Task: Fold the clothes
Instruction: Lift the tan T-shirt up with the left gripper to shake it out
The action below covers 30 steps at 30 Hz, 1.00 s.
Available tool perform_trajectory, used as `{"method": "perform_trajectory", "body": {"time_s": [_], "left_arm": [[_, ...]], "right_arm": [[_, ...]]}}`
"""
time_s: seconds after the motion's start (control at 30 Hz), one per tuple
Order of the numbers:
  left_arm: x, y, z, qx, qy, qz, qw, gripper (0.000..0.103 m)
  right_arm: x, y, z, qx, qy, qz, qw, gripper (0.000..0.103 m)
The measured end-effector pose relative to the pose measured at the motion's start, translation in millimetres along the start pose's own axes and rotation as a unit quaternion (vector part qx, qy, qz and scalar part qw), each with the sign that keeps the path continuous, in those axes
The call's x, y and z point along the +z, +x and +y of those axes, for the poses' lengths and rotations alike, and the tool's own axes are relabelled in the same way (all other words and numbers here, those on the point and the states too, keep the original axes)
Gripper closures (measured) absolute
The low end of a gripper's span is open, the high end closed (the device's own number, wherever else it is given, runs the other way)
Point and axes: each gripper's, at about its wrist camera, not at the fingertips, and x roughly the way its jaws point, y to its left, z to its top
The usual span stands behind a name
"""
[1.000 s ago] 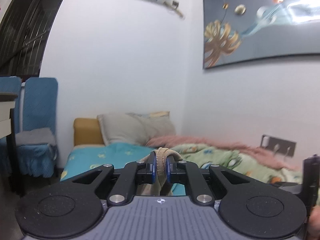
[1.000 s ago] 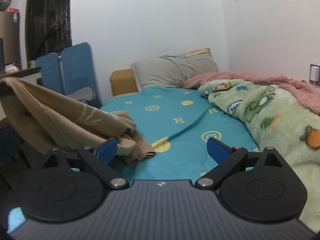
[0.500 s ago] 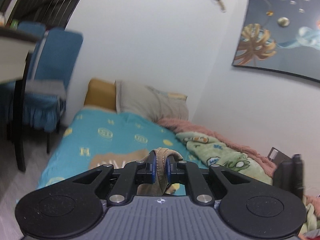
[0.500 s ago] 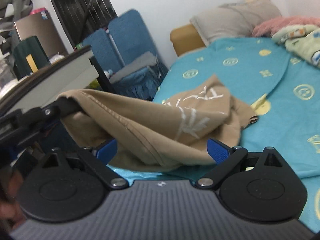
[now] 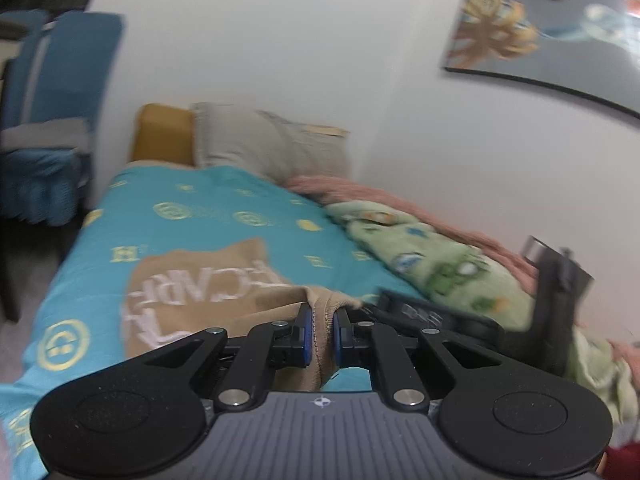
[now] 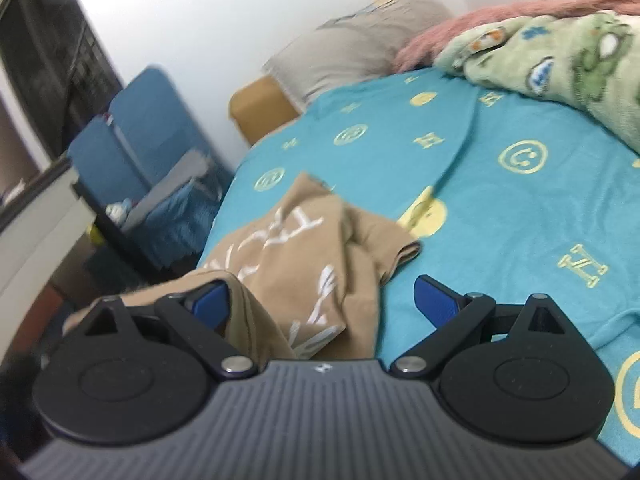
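— What sort of place is this?
— A home bedroom: a bed with a teal sheet [image 5: 208,216], a grey pillow [image 5: 256,144] at its head, and a green cartoon blanket [image 6: 560,56].
— Anything else?
— A framed picture [image 5: 560,28] on the white wall, and blue chairs [image 6: 132,140] beside the bed.

The white lettering on the tan garment [image 5: 208,292] is smeared by blur and partly hidden behind the left gripper [image 5: 320,334]; the painting [image 5: 560,28] is cut off.

The right gripper [image 6: 320,300] gapes over a crumpled tan garment [image 6: 312,256]; teal bedsheet [image 6: 500,216] beneath.
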Motion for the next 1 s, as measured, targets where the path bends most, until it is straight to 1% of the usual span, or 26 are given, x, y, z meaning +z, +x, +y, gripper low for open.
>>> {"method": "perform_trajectory", "body": {"time_s": [0.07, 0.13, 0.23, 0.3, 0.33, 0.4, 0.47, 0.53, 0.57, 0.63, 0.7, 0.77, 0.8, 0.83, 0.9, 0.97, 1.0], "left_arm": [[-2, -7, -10, -0.008, 0.008, -0.022, 0.9997, 0.093], [0, -19, -14, -0.009, 0.006, -0.052, 0.9986, 0.093], [3, -38, -10, -0.004, -0.012, -0.096, 0.9953, 0.093], [8, -51, -7, 0.001, -0.024, -0.118, 0.9928, 0.093], [12, -58, -7, 0.003, -0.030, -0.127, 0.9914, 0.093], [17, -69, -9, 0.005, -0.032, -0.140, 0.9896, 0.093], [21, -78, -14, 0.003, -0.029, -0.150, 0.9882, 0.093], [24, -88, -21, -0.008, -0.019, -0.161, 0.9867, 0.093], [25, -93, -25, -0.017, -0.013, -0.166, 0.9858, 0.092], [25, -103, -34, -0.035, 0.001, -0.177, 0.9836, 0.092], [25, -108, -44, -0.052, 0.016, -0.186, 0.9810, 0.092], [26, -109, -52, -0.064, 0.029, -0.186, 0.9799, 0.092], [26, -109, -56, -0.069, 0.033, -0.185, 0.9797, 0.092], [25, -107, -58, -0.069, 0.034, -0.182, 0.9802, 0.092], [23, -105, -59, -0.063, 0.032, -0.175, 0.9821, 0.092], [21, -100, -57, -0.055, 0.026, -0.164, 0.9845, 0.092], [21, -97, -56, -0.048, 0.023, -0.159, 0.9859, 0.092]], "right_arm": [[-1, 2, 5, 0.000, -0.019, 0.005, 1.000, 0.005], [-4, 7, 8, -0.005, -0.038, 0.016, 0.999, 0.005], [-13, 15, 9, -0.026, -0.055, 0.043, 0.997, 0.005], [-18, 21, 9, -0.040, -0.067, 0.062, 0.995, 0.005], [-19, 22, 7, -0.046, -0.066, 0.067, 0.995, 0.005], [-18, 16, 3, -0.048, -0.053, 0.059, 0.996, 0.005], [-14, 1, 1, -0.057, -0.047, 0.021, 0.997, 0.005], [-5, -25, -1, -0.071, -0.046, -0.041, 0.996, 0.005], [0, -39, -3, -0.079, -0.046, -0.076, 0.993, 0.005], [6, -71, -2, -0.092, -0.059, -0.153, 0.982, 0.005], [12, -103, -1, -0.105, -0.074, -0.228, 0.965, 0.005], [16, -126, -1, -0.111, -0.093, -0.284, 0.948, 0.004], [18, -132, -2, -0.105, -0.097, -0.292, 0.946, 0.004], [21, -133, -5, -0.095, -0.095, -0.282, 0.950, 0.004], [27, -119, -13, -0.072, -0.081, -0.218, 0.970, 0.005], [25, -89, -19, -0.067, -0.074, -0.118, 0.988, 0.006], [21, -72, -21, -0.061, -0.073, -0.065, 0.993, 0.006]]}}
